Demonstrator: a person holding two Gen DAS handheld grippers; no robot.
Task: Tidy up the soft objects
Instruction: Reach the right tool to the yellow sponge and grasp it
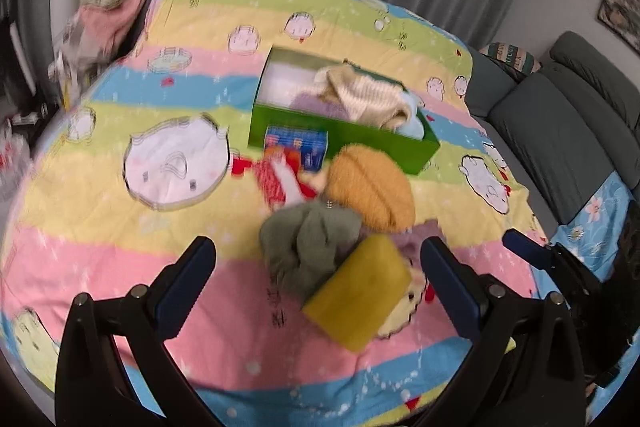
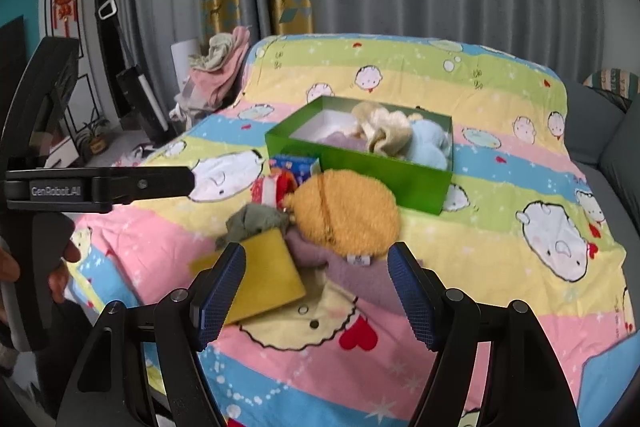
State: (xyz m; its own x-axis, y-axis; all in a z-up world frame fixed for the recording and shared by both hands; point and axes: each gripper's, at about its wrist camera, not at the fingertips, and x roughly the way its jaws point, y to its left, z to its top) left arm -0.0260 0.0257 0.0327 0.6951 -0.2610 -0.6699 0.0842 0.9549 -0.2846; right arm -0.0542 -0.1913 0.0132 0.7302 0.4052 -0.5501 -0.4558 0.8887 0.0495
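A heap of soft things lies on the striped cartoon quilt: an orange fluffy plush, an olive cloth, a yellow sponge and a purple cloth. Behind them a green box holds a cream knit, a blue plush and a purple piece. My right gripper hangs open just before the purple cloth. In the left wrist view my left gripper is open above the olive cloth and the sponge, touching neither. The plush and the box lie beyond.
A blue packet and a red-and-white item lie against the box front. Pink and green cloths are piled past the quilt's far left corner. A grey sofa borders the right side. A hand holds the left gripper.
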